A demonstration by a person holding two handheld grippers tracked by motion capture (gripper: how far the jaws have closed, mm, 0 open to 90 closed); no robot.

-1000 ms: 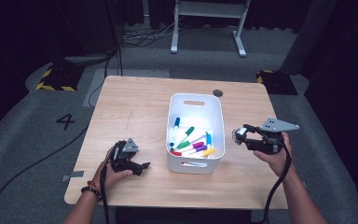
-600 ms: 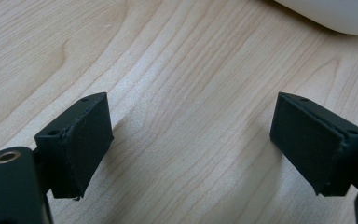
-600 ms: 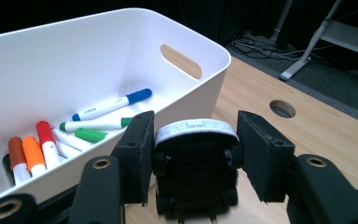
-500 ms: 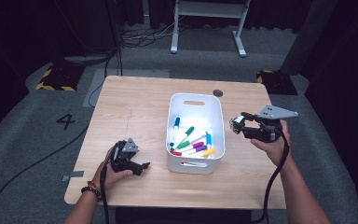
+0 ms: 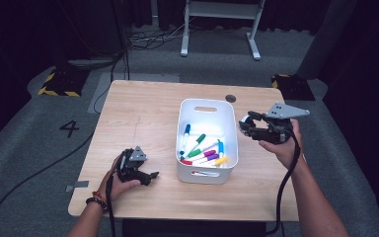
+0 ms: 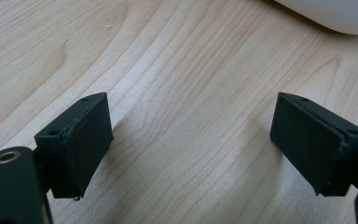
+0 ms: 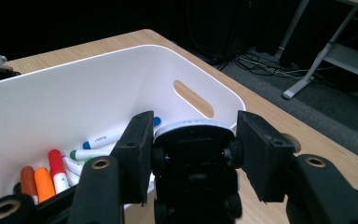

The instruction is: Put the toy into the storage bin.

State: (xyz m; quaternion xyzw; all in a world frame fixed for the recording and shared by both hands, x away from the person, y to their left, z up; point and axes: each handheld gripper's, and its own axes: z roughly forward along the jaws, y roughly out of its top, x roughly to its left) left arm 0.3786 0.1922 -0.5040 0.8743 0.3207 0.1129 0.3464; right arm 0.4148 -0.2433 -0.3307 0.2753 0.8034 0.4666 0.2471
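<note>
My right gripper [image 7: 191, 154] clamps a small black wheeled toy car [image 7: 193, 163] just over the white plastic bin's [image 5: 185, 173] rim, above the coloured markers [image 5: 202, 150]. Risk: pads bear on wheels; it may roll free outside. Left gripper [image 6: 191, 149] open, empty on table.

The left gripper [image 5: 150, 176] rests low on its side in the left hand [image 5: 121, 180], forearm coming in from the bottom edge — jaws spread wide, nothing between them. The right gripper [image 5: 244, 126] is held raised in the right hand [image 5: 281, 145], pointing left — its jaws pressed on a small dark wheeled object [image 7: 193, 161].
</note>
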